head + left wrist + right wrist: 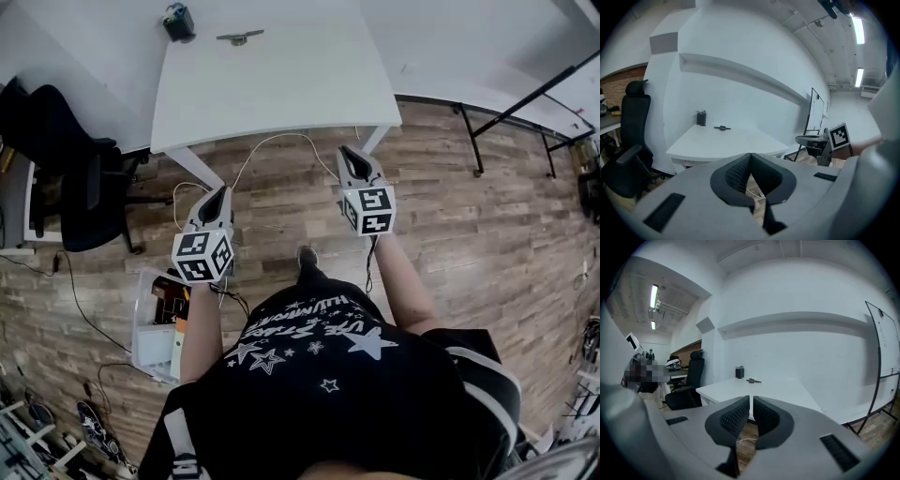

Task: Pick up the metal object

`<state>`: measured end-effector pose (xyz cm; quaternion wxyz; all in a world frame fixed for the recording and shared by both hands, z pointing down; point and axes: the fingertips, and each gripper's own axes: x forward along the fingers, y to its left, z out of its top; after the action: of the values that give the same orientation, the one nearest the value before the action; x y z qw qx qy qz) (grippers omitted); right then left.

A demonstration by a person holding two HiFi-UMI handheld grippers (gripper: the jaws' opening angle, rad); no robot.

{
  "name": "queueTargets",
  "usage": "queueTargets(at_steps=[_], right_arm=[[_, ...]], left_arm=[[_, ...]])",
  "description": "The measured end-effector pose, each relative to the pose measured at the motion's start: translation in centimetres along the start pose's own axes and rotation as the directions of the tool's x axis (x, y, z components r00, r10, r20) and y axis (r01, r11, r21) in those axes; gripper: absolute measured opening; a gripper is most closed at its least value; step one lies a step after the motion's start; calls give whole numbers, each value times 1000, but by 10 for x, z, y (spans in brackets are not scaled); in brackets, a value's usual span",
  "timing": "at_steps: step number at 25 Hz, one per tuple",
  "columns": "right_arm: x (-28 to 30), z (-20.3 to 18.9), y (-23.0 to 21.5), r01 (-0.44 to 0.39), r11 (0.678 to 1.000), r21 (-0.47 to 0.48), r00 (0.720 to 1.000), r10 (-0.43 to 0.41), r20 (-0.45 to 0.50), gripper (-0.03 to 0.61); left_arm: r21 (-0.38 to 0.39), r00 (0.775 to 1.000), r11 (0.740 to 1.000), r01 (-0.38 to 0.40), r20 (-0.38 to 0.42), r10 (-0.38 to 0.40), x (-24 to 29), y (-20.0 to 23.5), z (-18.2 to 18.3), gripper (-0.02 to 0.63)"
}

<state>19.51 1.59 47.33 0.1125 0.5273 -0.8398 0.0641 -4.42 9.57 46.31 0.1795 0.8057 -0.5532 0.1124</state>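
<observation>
The metal object is a small dark, flat piece lying near the far edge of the white table. It also shows in the left gripper view and the right gripper view. Both grippers hang over the wooden floor, short of the table's near edge and well away from the object. My left gripper is shut with nothing in it, its jaws meeting at the tips. My right gripper is shut and empty too, with only a thin slit between its pads.
A small black box stands on the table left of the metal object. A black office chair is on the left. A clear plastic bin and cables lie on the floor. Black stand legs run along the right.
</observation>
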Motion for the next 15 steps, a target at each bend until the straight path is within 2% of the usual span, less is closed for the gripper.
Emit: queueTargets(at_steps=[8, 15], right_arm=[[67, 12, -32, -81, 997, -10, 997, 81, -3, 54], [95, 27, -53, -120, 991, -53, 993, 121, 8, 54]], left_arm=[[-16, 998, 998, -62, 6, 62, 58, 12, 27, 18], [-26, 999, 999, -37, -7, 37, 95, -2, 36, 18]])
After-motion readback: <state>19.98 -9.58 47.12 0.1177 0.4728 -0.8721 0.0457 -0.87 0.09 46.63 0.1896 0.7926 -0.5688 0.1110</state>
